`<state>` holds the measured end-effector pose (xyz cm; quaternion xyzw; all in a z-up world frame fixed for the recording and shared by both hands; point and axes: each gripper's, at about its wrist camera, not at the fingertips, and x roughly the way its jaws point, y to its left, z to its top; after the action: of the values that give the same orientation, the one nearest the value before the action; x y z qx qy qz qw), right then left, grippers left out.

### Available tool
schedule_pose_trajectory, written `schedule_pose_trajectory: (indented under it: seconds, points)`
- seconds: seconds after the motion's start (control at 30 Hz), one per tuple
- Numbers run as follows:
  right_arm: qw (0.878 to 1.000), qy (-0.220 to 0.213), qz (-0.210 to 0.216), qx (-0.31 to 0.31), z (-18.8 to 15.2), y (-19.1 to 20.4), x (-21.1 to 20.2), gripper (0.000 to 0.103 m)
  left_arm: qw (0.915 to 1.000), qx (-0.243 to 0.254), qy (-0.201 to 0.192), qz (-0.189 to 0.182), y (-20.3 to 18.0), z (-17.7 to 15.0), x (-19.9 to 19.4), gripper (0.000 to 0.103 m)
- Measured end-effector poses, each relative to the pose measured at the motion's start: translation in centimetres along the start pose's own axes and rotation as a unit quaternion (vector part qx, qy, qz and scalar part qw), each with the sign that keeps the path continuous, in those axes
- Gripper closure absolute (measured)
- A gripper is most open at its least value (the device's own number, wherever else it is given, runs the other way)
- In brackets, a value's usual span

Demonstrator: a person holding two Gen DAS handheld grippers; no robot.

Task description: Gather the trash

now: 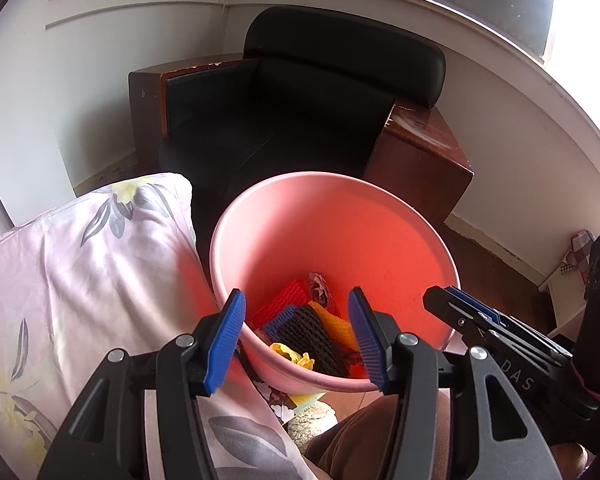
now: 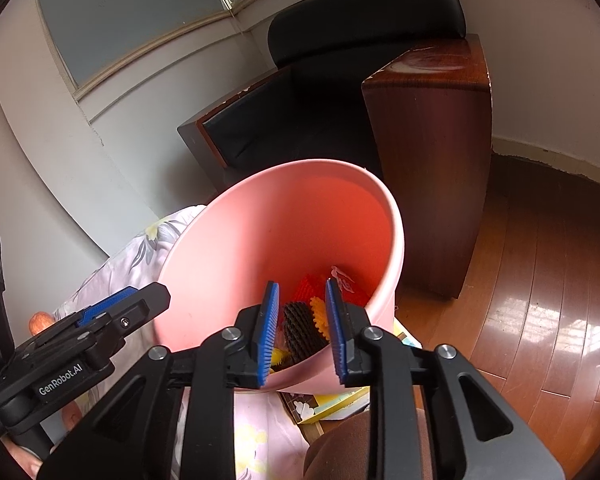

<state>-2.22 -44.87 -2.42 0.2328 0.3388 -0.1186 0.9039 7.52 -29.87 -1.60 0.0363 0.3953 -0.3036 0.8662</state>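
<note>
A pink trash bucket (image 1: 340,216) stands beside the bed; it also shows in the right wrist view (image 2: 260,240). It holds red, orange and black foam nets (image 1: 308,328), a yellow scrap (image 1: 292,354) and a crumpled wrapper (image 1: 320,290). My left gripper (image 1: 298,340) is open and empty above the bucket's near rim. My right gripper (image 2: 302,336) is open with a narrower gap, empty, over the near rim; the nets (image 2: 300,332) show between its pads. Each gripper shows in the other's view, the right one (image 1: 480,320) and the left one (image 2: 112,312).
A floral pink quilt (image 1: 80,272) lies left of the bucket. A black armchair (image 1: 300,112) with wooden sides (image 2: 432,168) stands behind it. Wooden floor (image 2: 540,300) lies to the right. Papers and a fluffy item (image 1: 308,416) lie under the bucket's near edge.
</note>
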Motion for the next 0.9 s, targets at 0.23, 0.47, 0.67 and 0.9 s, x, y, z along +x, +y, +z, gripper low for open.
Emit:
schedule_pose_trajectory:
  seconds: [0.23, 0.47, 0.67, 0.9]
  points:
    - [1.0, -0.001, 0.008, -0.006, -0.5, 0.8, -1.1, 0.078, 0.9999, -0.001, -0.012, 0.004, 0.2, -0.4, -1.5, 0.05]
    - [1.0, -0.008, 0.01, -0.022, -1.0, 2.2, -2.4, 0.078, 0.9995, -0.006, -0.03, 0.006, 0.6, -0.8, -3.6, 0.05]
    - [0.999, -0.023, -0.002, -0.048, -1.5, 3.4, -3.8, 0.078, 0.9987, -0.009, -0.049, 0.003, 0.7, -1.3, -5.2, 0.05]
    - [0.997, -0.037, -0.009, -0.059, -1.8, 4.3, -5.0, 0.078, 0.997, -0.006, -0.076, 0.008, 0.9, -1.6, -7.1, 0.05]
